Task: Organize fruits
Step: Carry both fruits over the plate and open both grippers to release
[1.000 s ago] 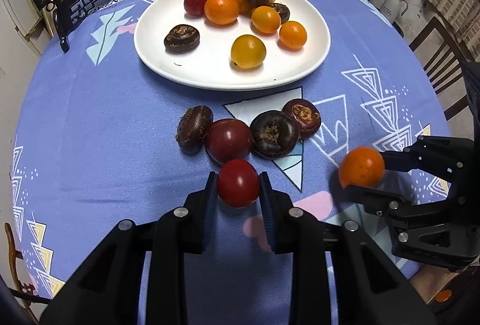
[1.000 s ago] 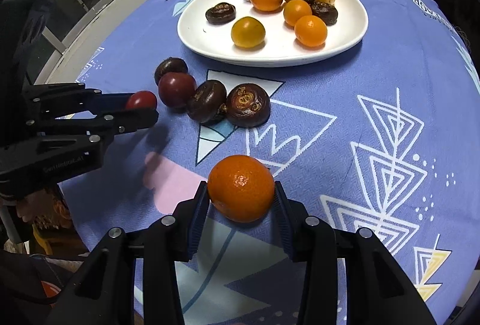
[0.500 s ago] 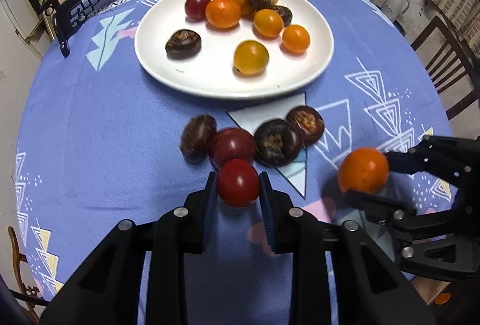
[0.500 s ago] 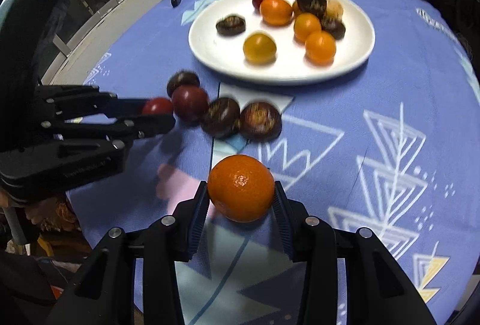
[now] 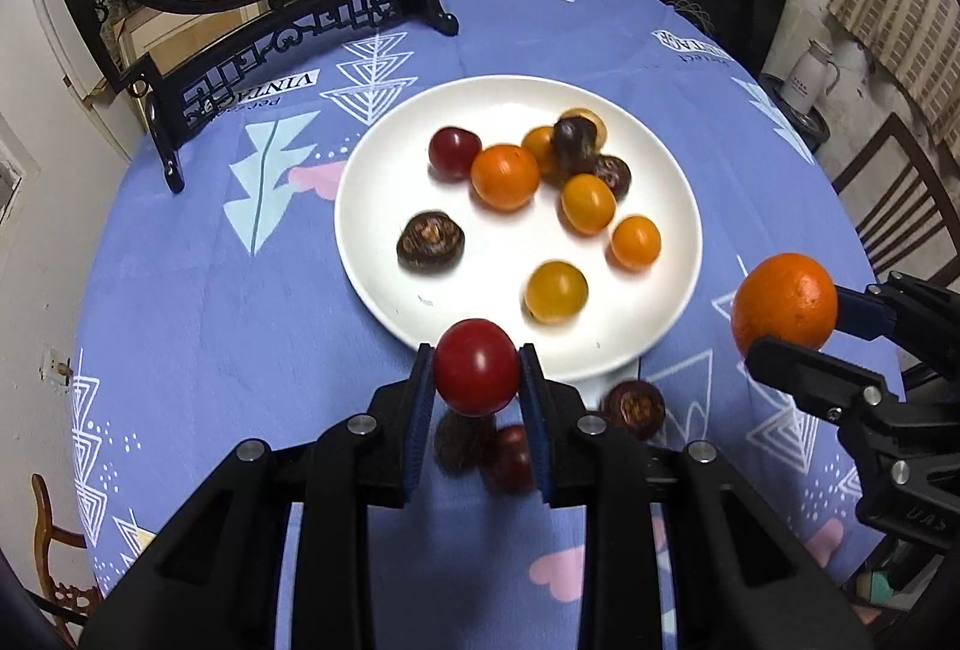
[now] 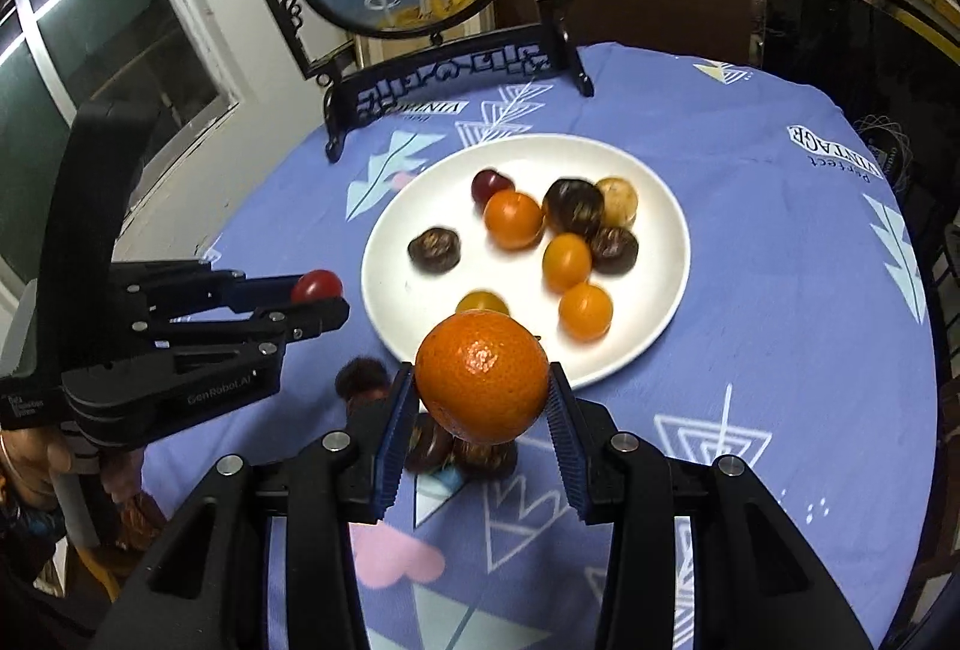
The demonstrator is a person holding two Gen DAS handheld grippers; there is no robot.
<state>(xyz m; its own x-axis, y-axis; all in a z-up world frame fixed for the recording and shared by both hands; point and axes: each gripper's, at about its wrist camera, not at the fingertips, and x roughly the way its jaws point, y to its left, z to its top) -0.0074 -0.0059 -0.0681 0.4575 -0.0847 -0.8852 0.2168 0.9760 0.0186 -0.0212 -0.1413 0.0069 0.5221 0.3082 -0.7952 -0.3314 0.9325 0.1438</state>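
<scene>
My left gripper [image 5: 477, 371] is shut on a red cherry tomato [image 5: 476, 367], held in the air just short of the near rim of the white plate [image 5: 384, 206]. My right gripper [image 6: 482, 395] is shut on an orange mandarin [image 6: 482, 376], also lifted, near the plate's front edge [image 6: 636, 356]. The plate carries several fruits: orange and yellow tomatoes, a red one, dark water chestnuts. Dark chestnuts [image 5: 633, 407] and a dark red tomato [image 5: 510, 458] lie on the blue cloth below my fingers, partly hidden. Each gripper shows in the other's view: the right [image 5: 786, 344], the left [image 6: 321, 299].
A round deer picture on a black carved stand [image 5: 282, 32] rises at the table's far side. Wooden chairs [image 5: 900, 206] stand to the right, a white kettle [image 5: 810, 74] on the floor beyond. The round table's edge [image 5: 102, 242] curves close on the left.
Both grippers rose off the cloth and moved toward the plate, each keeping its fruit. The loose chestnuts and dark tomato now sit under the fingers instead of ahead of them.
</scene>
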